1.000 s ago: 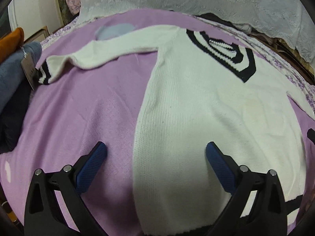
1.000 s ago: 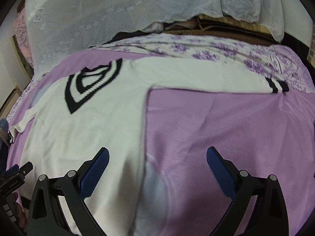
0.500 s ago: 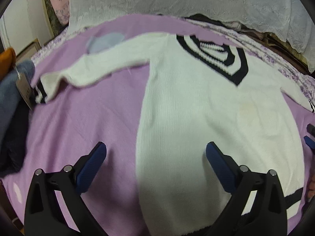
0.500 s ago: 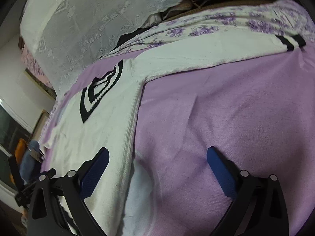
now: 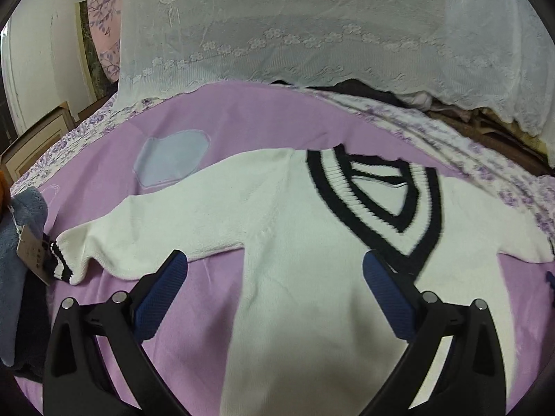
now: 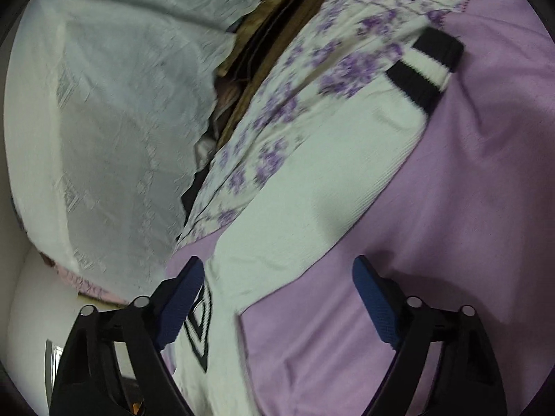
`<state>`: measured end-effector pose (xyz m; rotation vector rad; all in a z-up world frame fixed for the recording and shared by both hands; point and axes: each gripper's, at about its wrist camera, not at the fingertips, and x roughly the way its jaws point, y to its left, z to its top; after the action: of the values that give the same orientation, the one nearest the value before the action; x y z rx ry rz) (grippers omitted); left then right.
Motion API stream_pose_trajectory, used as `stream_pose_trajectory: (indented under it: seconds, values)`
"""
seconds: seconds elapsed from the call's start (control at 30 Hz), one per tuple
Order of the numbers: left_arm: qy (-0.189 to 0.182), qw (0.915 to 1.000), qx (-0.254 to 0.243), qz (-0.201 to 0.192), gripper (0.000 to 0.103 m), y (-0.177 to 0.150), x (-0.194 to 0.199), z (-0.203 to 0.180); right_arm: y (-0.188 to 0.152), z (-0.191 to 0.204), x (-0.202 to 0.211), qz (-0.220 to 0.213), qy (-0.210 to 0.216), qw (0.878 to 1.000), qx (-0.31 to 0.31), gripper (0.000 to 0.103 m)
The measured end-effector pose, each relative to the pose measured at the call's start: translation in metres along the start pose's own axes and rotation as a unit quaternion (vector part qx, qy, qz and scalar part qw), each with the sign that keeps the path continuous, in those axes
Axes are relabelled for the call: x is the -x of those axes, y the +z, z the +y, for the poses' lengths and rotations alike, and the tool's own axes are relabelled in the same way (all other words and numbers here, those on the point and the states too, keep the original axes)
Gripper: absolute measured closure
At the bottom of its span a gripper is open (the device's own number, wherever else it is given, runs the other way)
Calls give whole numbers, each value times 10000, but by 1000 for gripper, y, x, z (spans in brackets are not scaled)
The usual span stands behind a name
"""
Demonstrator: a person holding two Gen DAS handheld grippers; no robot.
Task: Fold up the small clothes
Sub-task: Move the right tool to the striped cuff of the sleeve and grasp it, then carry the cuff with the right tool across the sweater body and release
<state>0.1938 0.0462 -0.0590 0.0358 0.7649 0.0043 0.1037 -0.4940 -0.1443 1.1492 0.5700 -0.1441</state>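
Moved up the sweater [image 5: 312, 277] from hem toward shoulders since the earlier frames, both cameras now aimed at the sleeves. Left gripper [image 5: 274, 277] released, holding nothing, above the armpit by the left sleeve [image 5: 166, 235] lying toward the purple blanket [image 5: 242, 118] left edge; right gripper [image 6: 277, 284] likewise released over the right sleeve [image 6: 312, 190], cuff [image 6: 426, 66] near the far right edge. Best pinch each sleeve near the cuff and fold flat across the chest, without dragging the body.

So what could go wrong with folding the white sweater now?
The left sleeve lies bunched near its striped cuff, so a fold could trap wrinkles. That cuff sits beside a tagged blue garment, which the open left gripper might snag. The right cuff lies far from the open right gripper; dragging could skew the sweater.
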Motion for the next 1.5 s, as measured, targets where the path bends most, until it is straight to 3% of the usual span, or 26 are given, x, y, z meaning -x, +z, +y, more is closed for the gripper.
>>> stream_pose_trajectory:
  seconds: [0.13, 0.27, 0.47, 0.63, 0.7, 0.83, 0.97, 1.1, 1.17, 1.23, 1.5]
  values:
    - [108, 9992, 77, 389, 4, -8, -43, 10, 15, -20, -3, -238, -195, 9992, -236, 41]
    - [-77, 9944, 451, 957, 4, -16, -77, 28, 37, -31, -6, -526, -381, 9971, -405, 48]
    - [-5, 9959, 290, 857, 4, -19, -75, 22, 62, -50, -6, -1052, -411, 9914, -659, 53]
    - [338, 9951, -61, 925, 4, -23, -82, 9, 68, -59, -6, -1206, -465, 9907, -423, 71]
    - [334, 9948, -71, 964, 4, -22, -85, 10, 70, -59, -7, -1202, -485, 9908, -393, 76]
    - [237, 9945, -14, 1017, 4, -25, -86, 15, 67, -74, -1, -1256, -375, 9891, -665, 95]
    - [81, 9935, -122, 1131, 4, -14, -79, 27, 61, -73, 5, -1301, -385, 9895, -508, 94]
    - [335, 9979, -17, 556, 4, -2, -63, 52, 60, -71, 4, -1312, -442, 9893, -450, 94]
    - [303, 9971, 129, 685, 4, -3, -72, 64, 58, -68, 7, -1381, -475, 9886, -366, 94]
    - [46, 9938, 460, 1015, 4, -11, -94, 75, 55, -60, 13, -1496, -468, 9874, -202, 94]
    - [175, 9955, 359, 860, 4, -11, -90, 71, 41, 4, 31, -1596, -356, 9839, 718, 94]
